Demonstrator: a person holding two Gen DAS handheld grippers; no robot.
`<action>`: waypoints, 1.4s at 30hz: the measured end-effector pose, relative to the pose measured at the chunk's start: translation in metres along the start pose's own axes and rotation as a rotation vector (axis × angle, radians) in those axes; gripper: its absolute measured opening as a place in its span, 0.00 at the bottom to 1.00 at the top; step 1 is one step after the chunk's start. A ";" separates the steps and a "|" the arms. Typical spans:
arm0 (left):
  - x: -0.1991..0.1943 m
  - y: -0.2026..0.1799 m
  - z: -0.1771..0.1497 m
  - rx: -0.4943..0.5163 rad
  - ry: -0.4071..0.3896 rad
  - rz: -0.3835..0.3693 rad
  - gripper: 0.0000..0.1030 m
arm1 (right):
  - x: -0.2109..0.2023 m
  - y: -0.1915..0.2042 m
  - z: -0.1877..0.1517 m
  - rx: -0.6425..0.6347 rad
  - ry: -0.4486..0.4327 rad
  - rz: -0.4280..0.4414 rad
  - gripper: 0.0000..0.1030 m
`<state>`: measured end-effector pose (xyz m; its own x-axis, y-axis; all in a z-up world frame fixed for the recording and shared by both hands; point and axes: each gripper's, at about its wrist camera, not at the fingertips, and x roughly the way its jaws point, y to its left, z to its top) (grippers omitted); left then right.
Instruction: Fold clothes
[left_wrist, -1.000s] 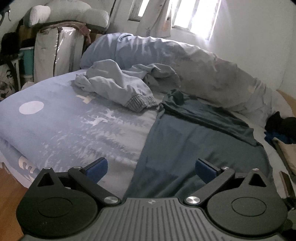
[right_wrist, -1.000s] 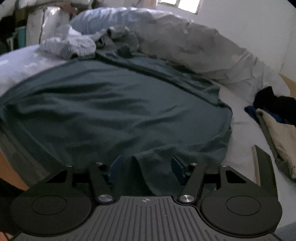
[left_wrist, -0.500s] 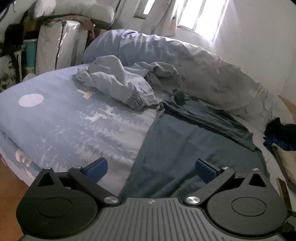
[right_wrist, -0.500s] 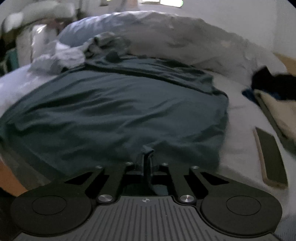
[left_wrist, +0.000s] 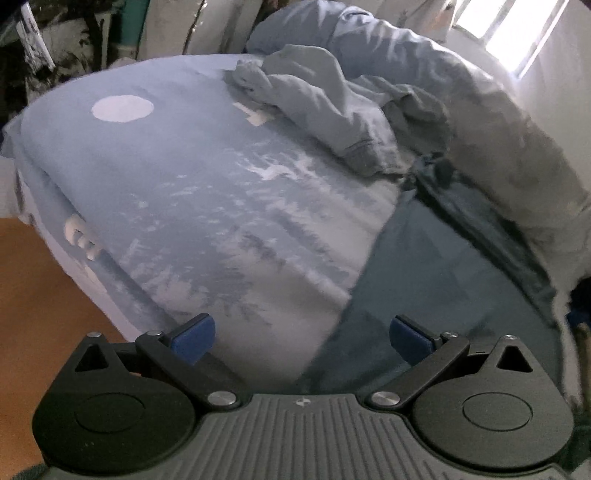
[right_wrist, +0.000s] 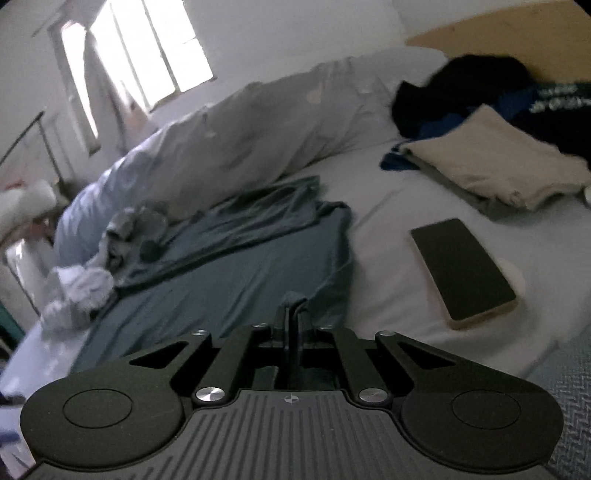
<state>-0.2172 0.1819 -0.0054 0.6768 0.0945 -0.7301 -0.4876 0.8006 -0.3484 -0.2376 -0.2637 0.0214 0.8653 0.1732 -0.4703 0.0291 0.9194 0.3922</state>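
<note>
A dark teal garment (right_wrist: 236, 258) lies spread on the bed, its far part bunched in folds. My right gripper (right_wrist: 291, 314) is shut on a pinch of its near edge, and the cloth pokes up between the black jaws. In the left wrist view the same teal garment (left_wrist: 436, 280) covers the right side of the bed. My left gripper (left_wrist: 301, 334) hangs open over the garment's left edge, blue pads (left_wrist: 194, 332) wide apart with nothing between them.
A crumpled light blue garment (left_wrist: 325, 107) lies at the back of the patterned bedspread (left_wrist: 192, 192). A rolled duvet (right_wrist: 258, 133) runs along the wall. A phone (right_wrist: 461, 266), folded beige clothes (right_wrist: 491, 162) and dark clothes (right_wrist: 469, 85) sit at the right. Orange floor (left_wrist: 40, 295) lies left of the bed.
My right gripper closed on the teal garment's edge, then lifted and rolled, so its view now tilts toward the phone. My left gripper swung left and lower, still open.
</note>
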 end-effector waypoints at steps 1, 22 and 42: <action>0.000 0.001 0.000 0.019 -0.007 0.002 1.00 | 0.000 -0.001 0.000 0.003 0.000 0.009 0.05; 0.021 -0.011 -0.031 0.441 0.248 -0.108 0.82 | 0.005 0.028 -0.004 -0.091 0.013 0.057 0.05; 0.034 -0.003 -0.025 0.268 0.256 -0.132 0.41 | 0.002 0.015 -0.003 -0.080 0.009 0.027 0.05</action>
<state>-0.2065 0.1678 -0.0434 0.5485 -0.1432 -0.8238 -0.2215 0.9252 -0.3083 -0.2367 -0.2483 0.0240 0.8606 0.2013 -0.4679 -0.0345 0.9395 0.3408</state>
